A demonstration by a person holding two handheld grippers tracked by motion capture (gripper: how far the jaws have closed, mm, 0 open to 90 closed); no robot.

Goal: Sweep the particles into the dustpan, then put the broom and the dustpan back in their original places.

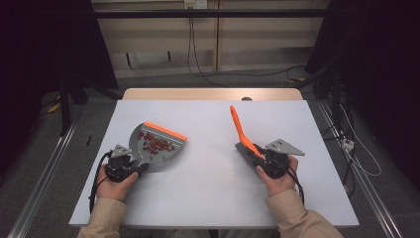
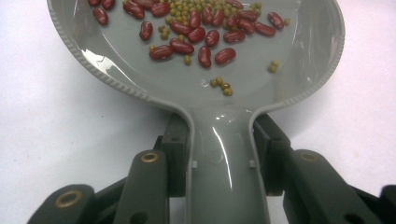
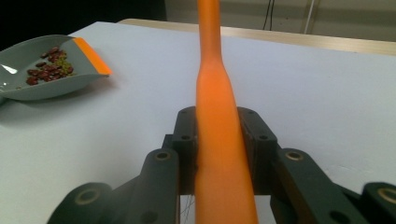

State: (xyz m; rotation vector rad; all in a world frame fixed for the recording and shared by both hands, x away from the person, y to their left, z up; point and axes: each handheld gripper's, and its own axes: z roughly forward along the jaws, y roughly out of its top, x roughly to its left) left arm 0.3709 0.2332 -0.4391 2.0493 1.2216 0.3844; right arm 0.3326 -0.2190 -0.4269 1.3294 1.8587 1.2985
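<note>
Left gripper [image 1: 130, 161] is clenching a dustpan [image 1: 157, 145] of beans [image 1: 157, 143]; right gripper [image 1: 261, 157] is grasping an orange brush handle [image 1: 241, 130]

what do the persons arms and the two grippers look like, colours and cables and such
Both forearms wear beige long sleeves. The left gripper and right gripper are black, chunky bodies with dark grey linked jaws set with brass-coloured rivets. A grey three-cornered plate tops each. A black cable trails from each toward the person.

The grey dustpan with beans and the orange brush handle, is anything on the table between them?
No. In the high view, only bare white table lies between the grey dustpan and the orange brush handle.
</note>
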